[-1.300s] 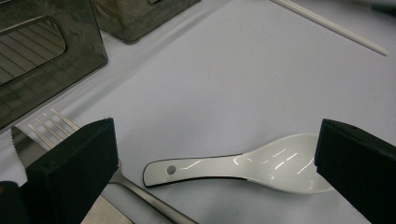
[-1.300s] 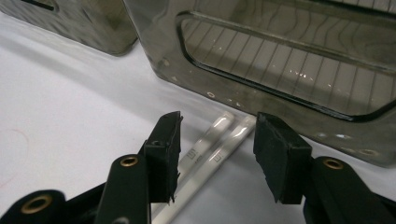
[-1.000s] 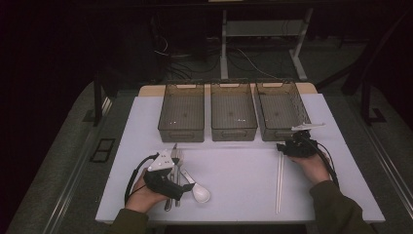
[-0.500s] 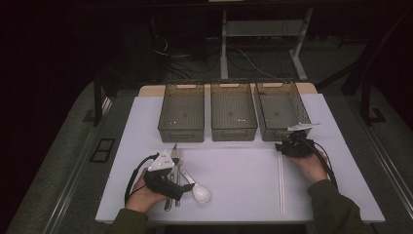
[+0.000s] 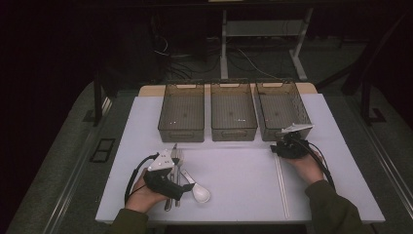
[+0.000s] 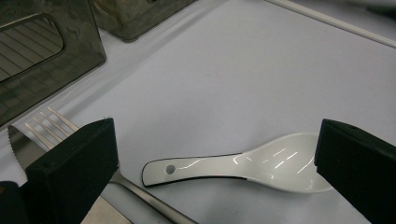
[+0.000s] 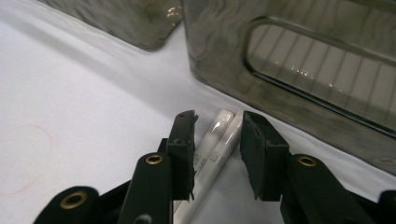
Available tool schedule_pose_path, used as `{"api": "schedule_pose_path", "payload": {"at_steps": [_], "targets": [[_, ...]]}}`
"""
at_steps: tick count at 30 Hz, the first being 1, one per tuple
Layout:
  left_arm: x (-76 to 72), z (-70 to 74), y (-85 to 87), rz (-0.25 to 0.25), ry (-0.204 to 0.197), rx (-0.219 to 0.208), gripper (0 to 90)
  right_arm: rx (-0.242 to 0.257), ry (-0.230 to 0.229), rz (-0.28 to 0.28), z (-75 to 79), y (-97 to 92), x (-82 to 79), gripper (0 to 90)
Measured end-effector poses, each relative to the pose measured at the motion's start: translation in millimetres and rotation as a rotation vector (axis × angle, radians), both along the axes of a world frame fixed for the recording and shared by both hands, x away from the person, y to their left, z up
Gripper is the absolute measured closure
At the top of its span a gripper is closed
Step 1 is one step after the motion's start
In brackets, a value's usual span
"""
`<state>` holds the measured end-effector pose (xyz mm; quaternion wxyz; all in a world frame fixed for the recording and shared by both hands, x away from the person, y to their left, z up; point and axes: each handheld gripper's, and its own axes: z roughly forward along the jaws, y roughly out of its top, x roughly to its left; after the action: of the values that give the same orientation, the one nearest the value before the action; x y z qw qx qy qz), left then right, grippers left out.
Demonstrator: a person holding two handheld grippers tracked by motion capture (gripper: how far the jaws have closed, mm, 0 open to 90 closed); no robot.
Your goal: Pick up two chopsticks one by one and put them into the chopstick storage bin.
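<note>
Right gripper [image 5: 278, 148] of mine sits near the far right part of the white worktop [image 5: 234, 180], just in front of the right-hand bin. Its jaws have just been closing, and they now stand narrow around the far ends of two white chopsticks [image 7: 219, 135]. In the right gripper view a sliver of gap still shows on each side, so I cannot tell whether the pads press on them yet. The pair lies side by side, touching, and runs from the jaws back toward the near edge of the worktop.

My left gripper [image 5: 182, 183] rests near the near left corner with its jaws wide apart, holding nothing. Between them lies one white ceramic soup spoon with a dark rim [image 6: 243, 163], flat on the worktop, bowl toward the right-hand pad in the left gripper view. Beside it I count one steel fork [image 6: 46, 123] and one serrated steel knife [image 6: 18, 149], both partly under the other pad.

Three smoky translucent plastic bins [image 5: 233, 111] stand in a row along the far edge. The right-hand one rises just beyond the chopstick tips, close ahead of my right gripper.
</note>
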<state>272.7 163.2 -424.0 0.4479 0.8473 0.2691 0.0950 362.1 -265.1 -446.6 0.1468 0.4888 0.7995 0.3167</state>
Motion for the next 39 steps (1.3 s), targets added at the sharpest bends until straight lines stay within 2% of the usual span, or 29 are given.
{"api": "schedule_pose_path", "payload": {"at_steps": [7,23,28,39], "targets": [[-0.2,0.3,0.3,-0.001,-0.001,0.002,0.0,-0.01,0.002,0.035,0.6,14.8,3.0,66.7],[-0.5,0.3,0.5,-0.002,0.002,0.001,0.0,-0.029,-0.026,0.14,0.1,49.7,2.9,68.7],[-0.6,0.0,-0.3,-0.001,0.001,-0.003,0.0,-0.031,-0.03,0.183,0.1,58.9,0.6,69.2],[-0.7,-0.1,0.3,-0.002,0.003,-0.003,0.0,-0.047,-0.048,0.288,0.6,91.6,-0.9,70.6]]}}
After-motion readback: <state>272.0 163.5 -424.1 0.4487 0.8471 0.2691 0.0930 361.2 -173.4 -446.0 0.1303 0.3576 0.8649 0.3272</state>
